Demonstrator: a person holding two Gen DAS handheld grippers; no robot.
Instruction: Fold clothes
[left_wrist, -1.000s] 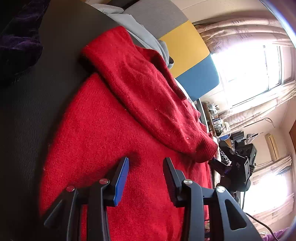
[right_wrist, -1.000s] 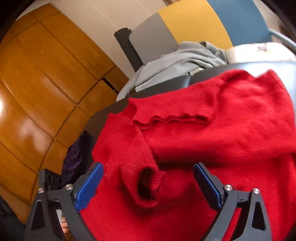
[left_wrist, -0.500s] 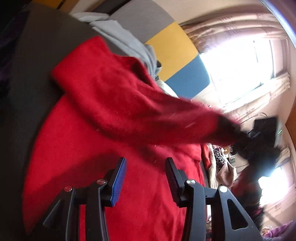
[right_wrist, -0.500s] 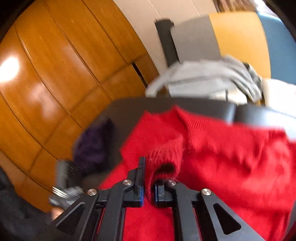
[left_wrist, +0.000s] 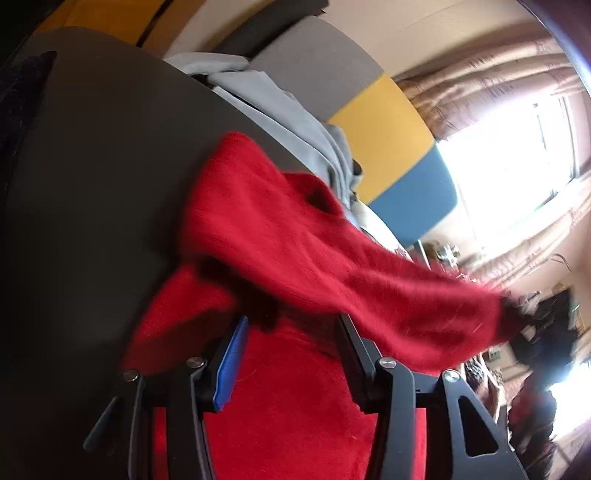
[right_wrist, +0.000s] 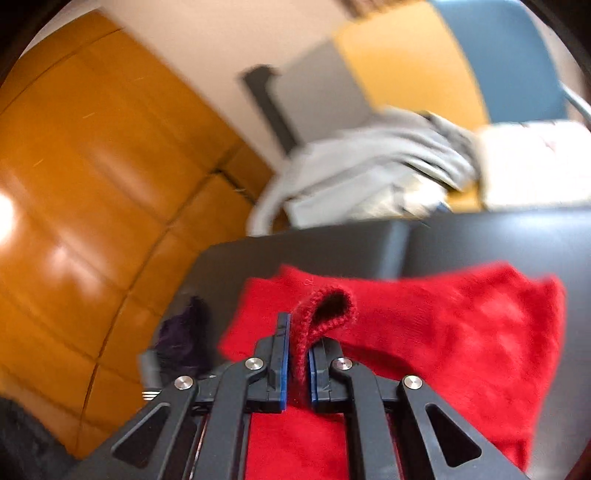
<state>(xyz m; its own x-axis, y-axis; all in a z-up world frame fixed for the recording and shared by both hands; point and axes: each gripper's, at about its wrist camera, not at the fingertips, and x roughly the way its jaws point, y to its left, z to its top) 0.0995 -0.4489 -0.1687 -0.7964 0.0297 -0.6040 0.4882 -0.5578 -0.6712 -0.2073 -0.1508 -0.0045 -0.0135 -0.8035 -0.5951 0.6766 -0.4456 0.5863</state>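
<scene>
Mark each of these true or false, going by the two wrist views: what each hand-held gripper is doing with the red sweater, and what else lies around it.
1. The right hand-held gripper is shut on the cuff of the red sweater. True.
2. The left hand-held gripper pinches the sweater's hem. False: its jaws are opening, with only sweater body lying below them.
3. The sweater lies on a dark table. True.
4. A grey garment lies beyond the table's far edge. True.
5. The sleeve lies flat on the sweater. False: it is lifted and stretched out sideways.
6. The table bears only the sweater. False: a dark purple cloth lies near its edge.
</scene>
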